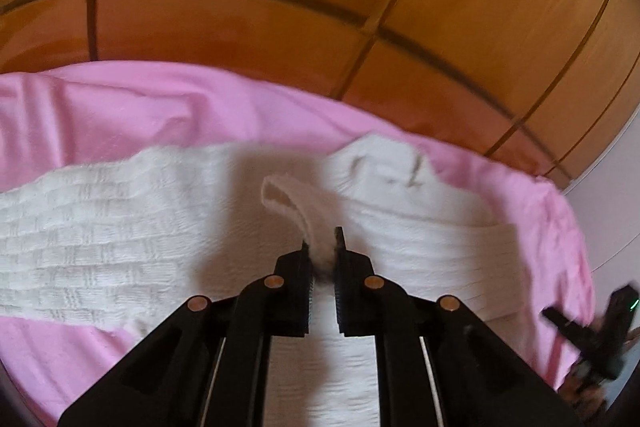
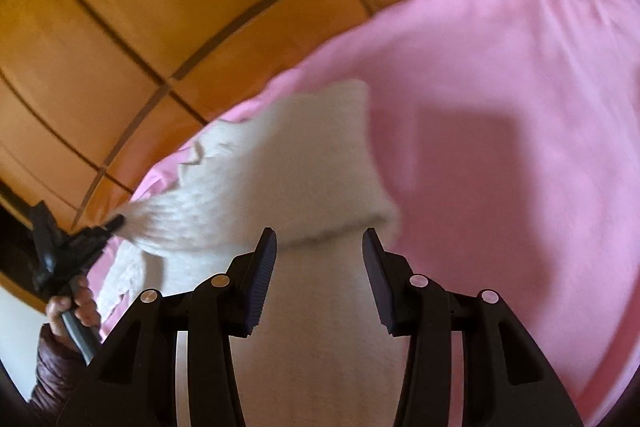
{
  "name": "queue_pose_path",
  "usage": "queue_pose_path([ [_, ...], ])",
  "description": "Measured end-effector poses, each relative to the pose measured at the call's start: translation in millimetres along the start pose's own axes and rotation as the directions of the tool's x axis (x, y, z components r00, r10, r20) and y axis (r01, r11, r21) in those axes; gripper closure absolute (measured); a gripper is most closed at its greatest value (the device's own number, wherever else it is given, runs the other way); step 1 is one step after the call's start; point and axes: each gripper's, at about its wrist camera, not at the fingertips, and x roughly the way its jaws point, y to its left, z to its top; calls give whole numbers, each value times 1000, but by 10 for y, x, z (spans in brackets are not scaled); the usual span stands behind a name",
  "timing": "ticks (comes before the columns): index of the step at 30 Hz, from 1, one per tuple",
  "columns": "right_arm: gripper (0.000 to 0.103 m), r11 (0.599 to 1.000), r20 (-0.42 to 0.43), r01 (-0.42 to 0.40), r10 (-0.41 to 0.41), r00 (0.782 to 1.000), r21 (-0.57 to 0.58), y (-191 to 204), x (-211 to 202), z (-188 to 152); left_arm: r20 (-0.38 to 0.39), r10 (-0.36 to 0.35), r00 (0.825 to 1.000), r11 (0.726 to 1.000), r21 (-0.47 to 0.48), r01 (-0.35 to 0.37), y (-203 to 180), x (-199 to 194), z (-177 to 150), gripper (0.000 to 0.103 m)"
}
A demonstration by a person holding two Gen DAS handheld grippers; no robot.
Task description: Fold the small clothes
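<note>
Orange-brown floor tiles [image 1: 248, 27] with dark grout lines are filling the background in both wrist views, and a pink sheet [image 1: 120, 107] is lying spread over them as the work surface. We are observing a white knitted garment [image 1: 100, 227] resting on that sheet, its ribbed body stretching to the left in the left wrist view and a rounded end [image 1: 384, 163] lying toward the sheet's far edge.

We are recording the left gripper [image 1: 323, 243] as clamped on a narrow strip of the white garment, which is looping upward from between its nearly closed jaws. The right gripper [image 2: 319, 239] is standing with its jaws wide apart above the white fabric, a folded edge [image 2: 340, 233] lying just ahead of its fingertips; we cannot tell whether the pads are touching the cloth.

In the right wrist view we are also noting the person's left hand [image 2: 76, 303] gripping its handle at the sheet's edge. Both views are showing blur.
</note>
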Motion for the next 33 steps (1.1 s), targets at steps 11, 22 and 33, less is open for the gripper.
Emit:
queue_pose_path([
  [11, 56, 972, -66, 203, -212, 975, -119, 271, 1010, 151, -47, 208, 977, 977, 59, -205, 196, 406, -267, 72],
  [22, 36, 958, -1, 187, -192, 981, -219, 684, 604, -220, -9, 167, 986, 970, -177, -166, 885, -310, -565, 52],
  [33, 19, 881, 3, 242, -264, 965, -406, 1013, 813, -948, 87, 236, 968, 833, -531, -156, 2289, -1255, -1124, 52],
])
